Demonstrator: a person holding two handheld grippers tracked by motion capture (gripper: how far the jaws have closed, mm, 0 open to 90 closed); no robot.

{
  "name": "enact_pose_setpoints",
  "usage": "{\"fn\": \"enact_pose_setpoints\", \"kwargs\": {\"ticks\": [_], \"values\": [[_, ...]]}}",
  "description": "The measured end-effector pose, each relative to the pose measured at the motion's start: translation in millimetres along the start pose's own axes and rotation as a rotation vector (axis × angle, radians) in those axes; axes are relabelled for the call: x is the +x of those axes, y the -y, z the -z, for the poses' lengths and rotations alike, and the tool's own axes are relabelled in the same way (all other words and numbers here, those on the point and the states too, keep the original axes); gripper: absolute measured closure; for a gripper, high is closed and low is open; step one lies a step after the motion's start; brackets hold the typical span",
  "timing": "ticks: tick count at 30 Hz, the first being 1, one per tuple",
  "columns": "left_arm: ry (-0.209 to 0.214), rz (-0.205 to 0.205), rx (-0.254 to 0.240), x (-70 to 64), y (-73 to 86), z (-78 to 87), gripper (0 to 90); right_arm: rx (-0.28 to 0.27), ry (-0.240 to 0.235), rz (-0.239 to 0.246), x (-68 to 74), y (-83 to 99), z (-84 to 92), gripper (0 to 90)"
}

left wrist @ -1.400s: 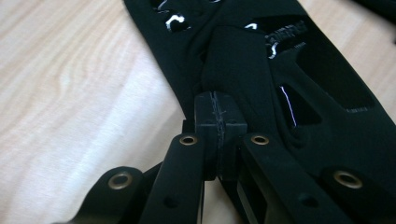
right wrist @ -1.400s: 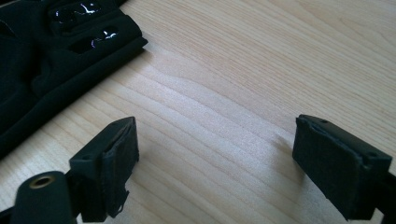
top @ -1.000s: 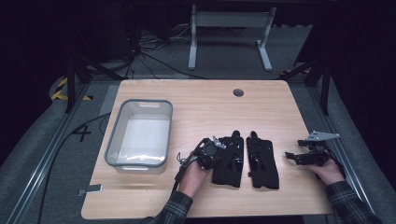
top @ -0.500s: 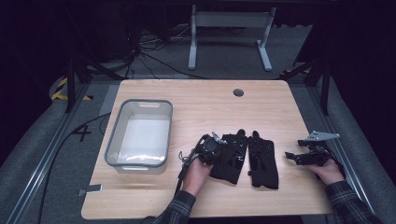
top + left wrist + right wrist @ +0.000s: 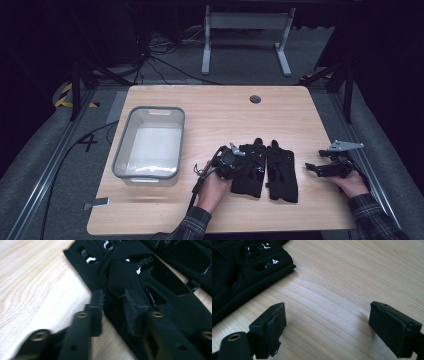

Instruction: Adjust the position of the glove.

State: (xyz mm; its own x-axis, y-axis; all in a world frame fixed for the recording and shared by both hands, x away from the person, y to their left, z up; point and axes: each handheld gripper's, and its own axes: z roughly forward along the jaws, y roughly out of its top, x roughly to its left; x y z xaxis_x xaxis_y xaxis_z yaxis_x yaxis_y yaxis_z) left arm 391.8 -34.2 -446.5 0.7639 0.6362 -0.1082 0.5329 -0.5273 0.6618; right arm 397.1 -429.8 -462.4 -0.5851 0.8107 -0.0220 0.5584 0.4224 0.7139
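High view: two black gloves (image 5: 270, 170) are laid side by side on the table (image 5: 210, 115), near the front edge. L gripper (image 5: 235, 159) is set at the left glove's edge, held from below by a hand (image 5: 212, 190). R gripper (image 5: 314, 169) is held well apart, to the right of the gloves. A clear bin (image 5: 150, 142) is seen at table left.

L gripper view: jaws have just been opening; a small gap is now seen between the pads (a fold of the glove (image 5: 140, 282) sits in it), and it can't be told whether they press it.

R gripper view: jaws are spread wide over bare wood, nothing between; a glove (image 5: 244, 272) lies at upper left, untouched.
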Motion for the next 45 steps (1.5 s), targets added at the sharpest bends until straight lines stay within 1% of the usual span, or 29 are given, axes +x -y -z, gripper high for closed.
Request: {"fn": "enact_pose_setpoints", "kwargs": {"ticks": [3,5,7,9,11,12,15,19,21,24,25,26,27,28,29,31,32,34,36,39,41,42,44,45], "values": [[-0.003,0.020,-0.011,3.5,0.0,1.3,54.3,-0.016,-0.022,0.024,1.3,1.5,2.3,25.7],[0.003,0.033,-0.013,4.9,0.3,-0.2,50.8,-0.013,-0.040,0.025,2.5,1.2,4.3,30.8],[-0.002,0.033,-0.005,5.2,0.1,-2.9,48.2,-0.011,-0.063,0.028,4.8,-0.3,6.5,38.1],[-0.006,0.028,-0.003,3.9,-0.1,-5.5,47.2,-0.016,-0.095,0.037,8.6,-2.4,9.2,46.9],[-0.011,0.023,0.004,2.6,-0.3,-7.7,47.0,-0.023,-0.135,0.051,13.4,-4.9,11.5,57.9],[-0.010,0.022,0.005,2.3,-0.2,-8.6,47.2,-0.026,-0.156,0.062,17.3,-6.4,12.5,63.1],[-0.015,0.014,0.022,1.8,0.3,-11.6,47.7,-0.030,-0.197,0.091,27.9,-10.0,13.6,76.5],[-0.034,-0.004,0.031,-0.4,0.3,-13.3,49.4,-0.027,-0.254,0.122,42.4,-13.5,12.7,85.5],[-0.043,-0.011,0.034,-2.6,0.4,-13.3,51.1,-0.022,-0.281,0.142,48.9,-14.9,11.0,88.3],[-0.041,-0.013,0.028,-5.6,0.6,-13.5,58.0,-0.007,-0.306,0.160,54.8,-15.8,8.0,89.4],[-0.033,-0.011,0.027,-6.4,1.0,-13.3,60.4,0.002,-0.309,0.163,55.7,-15.7,6.9,89.4],[-0.024,-0.009,0.030,-6.8,1.0,-13.0,64.5,0.010,-0.314,0.168,56.6,-15.4,5.4,89.4],[-0.031,-0.008,0.026,-7.9,1.1,-13.4,65.9,0.016,-0.317,0.166,57.1,-15.1,4.8,89.4],[-0.031,-0.009,0.029,-8.5,1.0,-13.2,68.1,0.021,-0.318,0.172,57.2,-14.8,3.7,89.4],[-0.030,-0.008,0.027,-9.1,1.0,-13.4,70.3,0.026,-0.330,0.170,57.4,-14.3,2.8,89.4],[-0.030,-0.007,0.027,-9.3,0.9,-13.5,74.2,0.028,-0.332,0.173,57.3,-13.9,2.1,89.4],[-0.018,0.002,0.024,-9.0,0.8,-13.9,78.0,0.032,-0.341,0.172,57.4,-13.4,1.2,89.4],[-0.010,0.009,0.025,-8.8,0.7,-14.0,81.4,0.033,-0.341,0.174,57.7,-13.2,0.9,89.4],[-0.008,0.016,0.023,-8.8,0.7,-14.1,83.3,0.031,-0.341,0.173,57.7,-13.5,1.4,89.4],[0.002,0.028,0.026,-7.7,0.6,-13.6,83.7,0.005,-0.357,0.163,57.4,-15.0,4.1,89.8],[0.012,0.038,0.021,-5.9,0.7,-13.5,84.0,0.028,-0.357,0.173,58.9,-14.6,1.5,89.9],[0.023,0.051,0.018,-4.9,0.8,-13.1,84.2,0.033,-0.355,0.177,60.2,-14.1,0.2,90.0],[0.043,0.067,0.006,-3.7,0.4,-11.9,84.3,0.034,-0.358,0.179,60.4,-14.7,-0.5,90.0],[0.047,0.064,-0.004,-3.4,-0.4,-10.7,84.4,0.036,-0.360,0.177,60.1,-14.8,-0.7,90.0]]}}
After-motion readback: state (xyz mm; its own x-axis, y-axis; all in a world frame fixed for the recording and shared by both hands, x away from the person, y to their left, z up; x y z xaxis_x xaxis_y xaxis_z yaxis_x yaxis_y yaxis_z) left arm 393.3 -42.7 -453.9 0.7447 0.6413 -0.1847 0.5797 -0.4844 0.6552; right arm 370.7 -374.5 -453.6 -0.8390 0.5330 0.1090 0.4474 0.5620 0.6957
